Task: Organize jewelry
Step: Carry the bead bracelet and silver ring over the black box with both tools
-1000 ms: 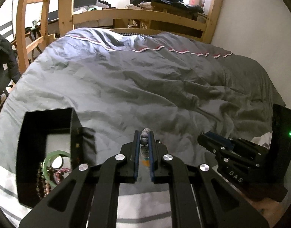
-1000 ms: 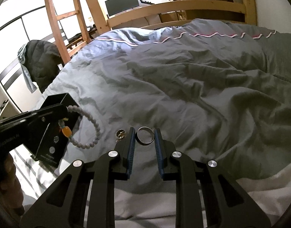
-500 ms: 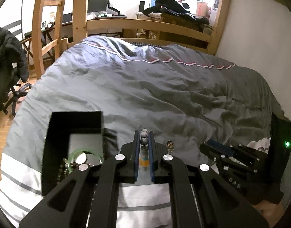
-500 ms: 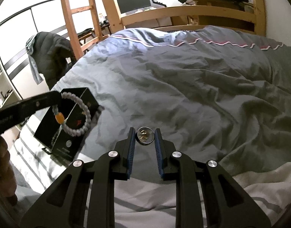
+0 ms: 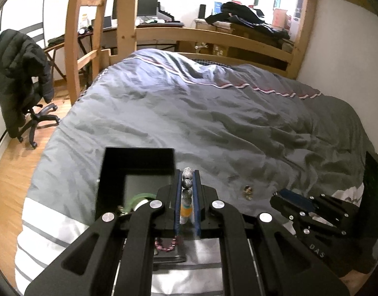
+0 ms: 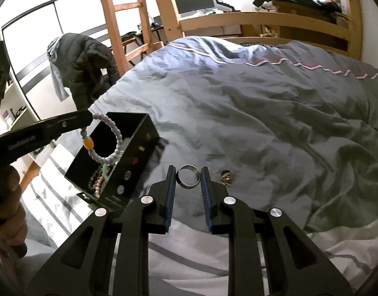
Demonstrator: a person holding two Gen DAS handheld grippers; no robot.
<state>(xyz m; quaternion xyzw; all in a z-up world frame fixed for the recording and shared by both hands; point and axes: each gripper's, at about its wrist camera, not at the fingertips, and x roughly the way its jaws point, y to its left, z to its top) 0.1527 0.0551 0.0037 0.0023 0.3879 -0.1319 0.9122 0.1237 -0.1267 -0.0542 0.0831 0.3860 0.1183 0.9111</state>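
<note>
Sitting on the grey duvet (image 6: 263,113), the black box (image 6: 129,157) is holding a green bangle (image 5: 137,198) and pink beads (image 6: 96,183). The left gripper (image 5: 187,172) is pinching the grey bead bracelet (image 6: 110,135) over it; the right gripper (image 6: 188,171) is clamping a silver ring (image 6: 189,179) beside the box.

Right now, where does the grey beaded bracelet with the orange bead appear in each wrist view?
Left wrist view: the beaded bracelet is at lower centre, pinched in the left gripper.
Right wrist view: the same bracelet hangs at the left, over the black box.
Shared landmark: the small gold piece lying on the grey duvet.
</note>
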